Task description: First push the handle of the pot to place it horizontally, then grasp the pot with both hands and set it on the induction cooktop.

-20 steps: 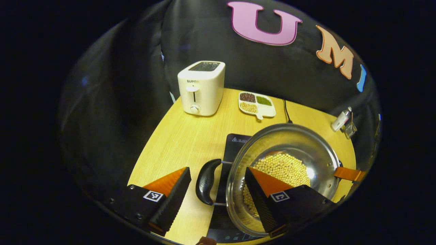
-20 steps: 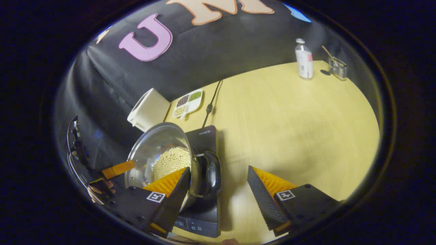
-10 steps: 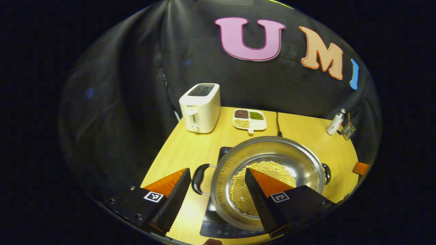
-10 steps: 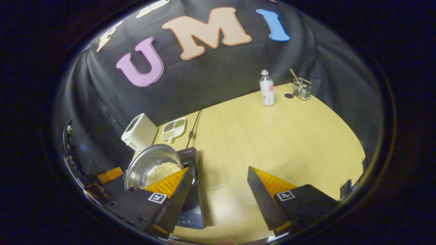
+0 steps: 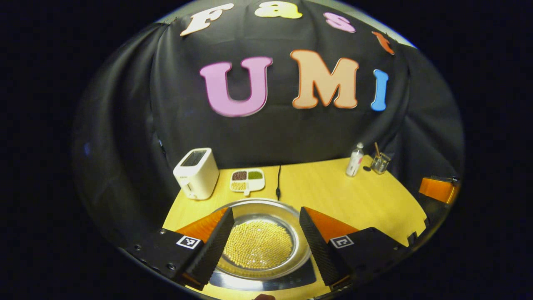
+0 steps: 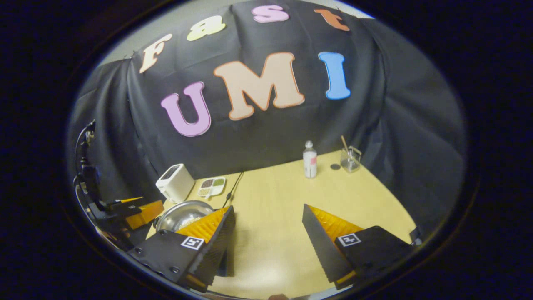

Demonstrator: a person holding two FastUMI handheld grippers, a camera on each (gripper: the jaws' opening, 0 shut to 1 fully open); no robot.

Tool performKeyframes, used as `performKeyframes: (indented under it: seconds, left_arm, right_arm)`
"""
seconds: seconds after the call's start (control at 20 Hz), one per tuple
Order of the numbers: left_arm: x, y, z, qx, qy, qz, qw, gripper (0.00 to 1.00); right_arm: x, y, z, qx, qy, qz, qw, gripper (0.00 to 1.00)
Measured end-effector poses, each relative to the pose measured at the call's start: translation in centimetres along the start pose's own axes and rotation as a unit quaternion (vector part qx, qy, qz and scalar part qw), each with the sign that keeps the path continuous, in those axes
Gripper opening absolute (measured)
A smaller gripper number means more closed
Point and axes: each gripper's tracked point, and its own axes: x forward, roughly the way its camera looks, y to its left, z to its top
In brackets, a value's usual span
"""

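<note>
Bench point(image 5: 358, 200) spread ahead of both your tools. Pot point(image 5: 260, 243) of pale beans sat on the induction cooktop point(image 5: 306, 278), just ahead of your left tool point(image 5: 263, 243), fingers apart, holding nothing. Your right tool point(image 6: 266, 239) stood open over bare bench, pot point(image 6: 177, 216) beyond its left finger. Toaster point(image 5: 195, 173) farther back.

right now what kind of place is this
Probably a mock kitchen counter set up in a booth: a toaster, a pot of beans on a cooktop, and a divided dish of beans share a wooden table against a black cloth wall.
</note>
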Motion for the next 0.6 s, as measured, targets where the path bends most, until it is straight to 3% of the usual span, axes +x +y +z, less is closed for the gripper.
performKeyframes:
  seconds: [0.25, 0.4, 0.45, 0.6]
  left_arm:
    - [-5.4, -6.8, 5.4, 0.001, -0.090, 0.011, 0.996, 0.95]
    - [-8.1, -9.4, 5.9, -0.012, -0.113, 0.030, 0.993, 0.96]
    - [-9.2, -10.0, 5.9, -0.016, -0.118, 0.037, 0.992, 0.97]
    - [-11.9, -11.5, 6.3, -0.021, -0.139, 0.061, 0.988, 0.99]
  right_arm:
    - [-5.7, -3.8, 5.7, -0.032, -0.068, 0.022, 0.997, 1.00]
    - [-8.3, -5.5, 7.4, -0.042, -0.097, 0.041, 0.994, 1.00]
    - [-9.2, -6.2, 7.6, -0.046, -0.104, 0.047, 0.992, 0.92]
    - [-11.3, -7.6, 8.6, -0.050, -0.122, 0.065, 0.989, 0.92]
